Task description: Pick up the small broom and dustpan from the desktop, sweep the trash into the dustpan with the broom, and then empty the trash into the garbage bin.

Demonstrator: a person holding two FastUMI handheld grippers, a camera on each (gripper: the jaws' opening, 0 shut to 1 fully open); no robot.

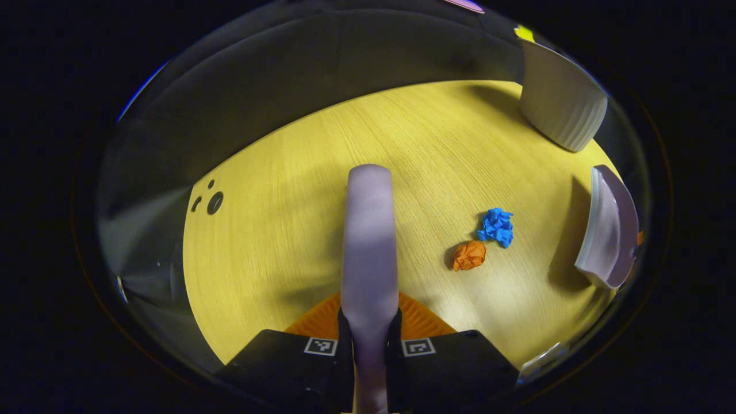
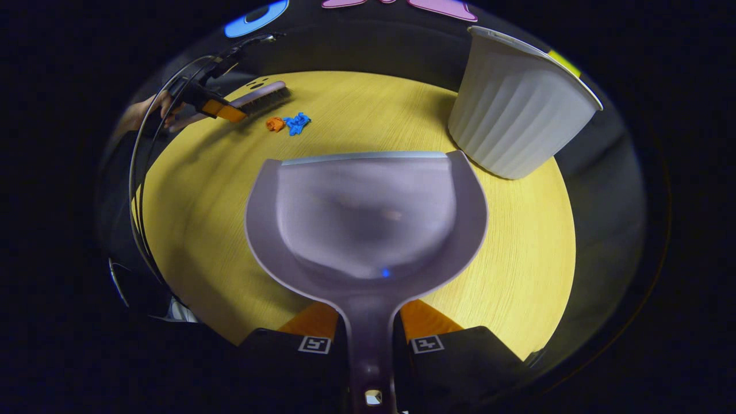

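Observation:
My left gripper (image 1: 369, 322) is shut on the lilac broom (image 1: 369, 241), which points forward over the wooden table (image 1: 276, 230). A blue paper ball (image 1: 497, 226) and an orange paper ball (image 1: 469, 255) lie to its right, apart from the brush. The lilac dustpan (image 1: 608, 234) stands at the right edge of the left gripper view. My right gripper (image 2: 368, 333) is shut on the dustpan's (image 2: 368, 213) handle, its lip facing the balls. Far off in the right gripper view lie the orange ball (image 2: 275, 123) and the blue ball (image 2: 297, 122), with the broom (image 2: 259, 98) and the left gripper (image 2: 215, 107) just behind them.
A white ribbed garbage bin (image 2: 517, 109) stands on the table at the right of the dustpan; the bin (image 1: 560, 103) also appears at the upper right of the left gripper view. Small dark holes (image 1: 210, 200) mark the tabletop at the left. A hand (image 2: 150, 110) holds the far gripper.

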